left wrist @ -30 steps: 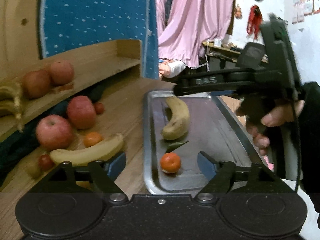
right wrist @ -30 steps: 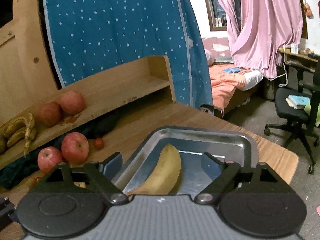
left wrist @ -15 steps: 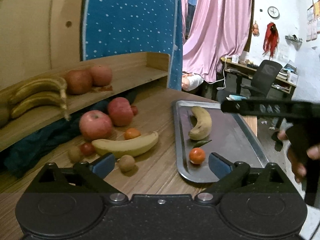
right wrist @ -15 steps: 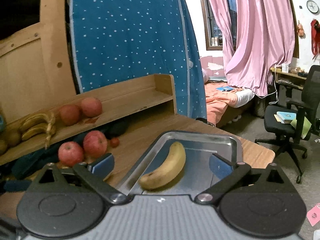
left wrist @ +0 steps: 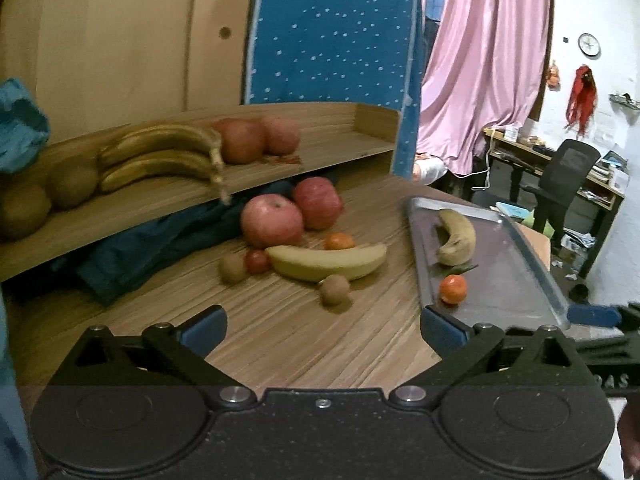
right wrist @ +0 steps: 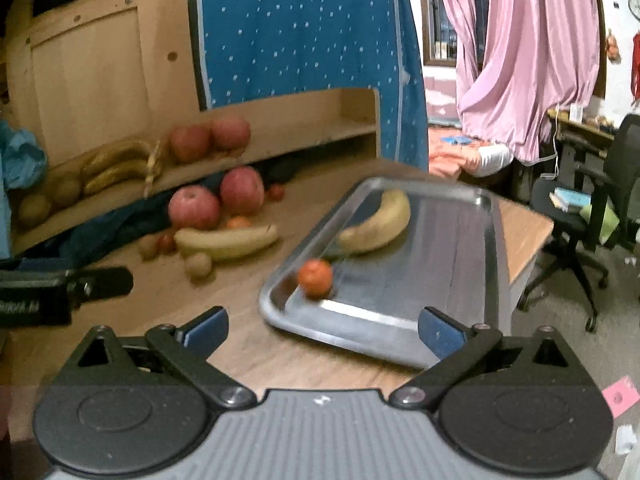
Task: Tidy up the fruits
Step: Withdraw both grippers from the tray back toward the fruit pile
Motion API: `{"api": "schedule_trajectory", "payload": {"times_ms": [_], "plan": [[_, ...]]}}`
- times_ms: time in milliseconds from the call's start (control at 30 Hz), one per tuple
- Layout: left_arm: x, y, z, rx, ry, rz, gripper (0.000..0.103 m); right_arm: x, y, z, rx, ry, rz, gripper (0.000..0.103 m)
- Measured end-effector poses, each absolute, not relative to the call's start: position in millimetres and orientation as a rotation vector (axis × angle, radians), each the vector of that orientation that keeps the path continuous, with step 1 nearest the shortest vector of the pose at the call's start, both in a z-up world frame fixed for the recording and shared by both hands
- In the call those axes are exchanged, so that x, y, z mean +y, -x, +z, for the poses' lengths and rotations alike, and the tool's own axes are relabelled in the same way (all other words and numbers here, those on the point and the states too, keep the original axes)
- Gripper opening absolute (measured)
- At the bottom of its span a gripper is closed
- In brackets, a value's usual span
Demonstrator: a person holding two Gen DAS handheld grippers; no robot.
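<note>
A metal tray (left wrist: pixel 532 256) (right wrist: pixel 440 248) on the wooden table holds a banana (left wrist: pixel 458 236) (right wrist: pixel 380 224) and a tangerine (left wrist: pixel 453 289) (right wrist: pixel 315 277). Left of the tray lie a loose banana (left wrist: pixel 328 262) (right wrist: pixel 226 240), two red apples (left wrist: pixel 272 220) (right wrist: pixel 194 207), a kiwi (left wrist: pixel 335 289) and small fruits. My left gripper (left wrist: pixel 322 326) hovers over bare table in front of this pile, its jaws opening with nothing between them. Near the tray's front edge my right gripper (right wrist: pixel 324 327) stands open and empty.
A wooden shelf (left wrist: pixel 320 160) at the back carries bananas (left wrist: pixel 160 156), apples (left wrist: pixel 240 146) and kiwis. Dark blue cloth (left wrist: pixel 152 248) lies under it. A blue dotted panel, pink curtain and an office chair (right wrist: pixel 592 216) stand beyond the table's right edge.
Both grippers have pulled back from the tray and opened wider. The left view swung left towards the loose fruit pile. The right gripper left the left view's centre for its right edge.
</note>
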State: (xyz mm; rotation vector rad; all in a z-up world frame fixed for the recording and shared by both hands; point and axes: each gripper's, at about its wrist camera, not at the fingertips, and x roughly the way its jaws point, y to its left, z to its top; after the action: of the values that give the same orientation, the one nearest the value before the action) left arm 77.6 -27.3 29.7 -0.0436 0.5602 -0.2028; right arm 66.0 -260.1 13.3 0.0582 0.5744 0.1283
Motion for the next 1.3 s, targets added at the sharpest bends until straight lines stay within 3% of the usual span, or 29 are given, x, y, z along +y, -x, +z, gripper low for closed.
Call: {"api": "schedule_trajectory", "payload": {"times_ms": [700,1300], "plan": [[-9,-92,22,0.611,0.024,-0.099,0.102,-237,-73,9,0.621,-0.034,0.200,0.103],[-1,-152,16,0.663,0.053,0.062,0.102,-222,-139,16,0.536,0.091,0.334,0.103]]}}
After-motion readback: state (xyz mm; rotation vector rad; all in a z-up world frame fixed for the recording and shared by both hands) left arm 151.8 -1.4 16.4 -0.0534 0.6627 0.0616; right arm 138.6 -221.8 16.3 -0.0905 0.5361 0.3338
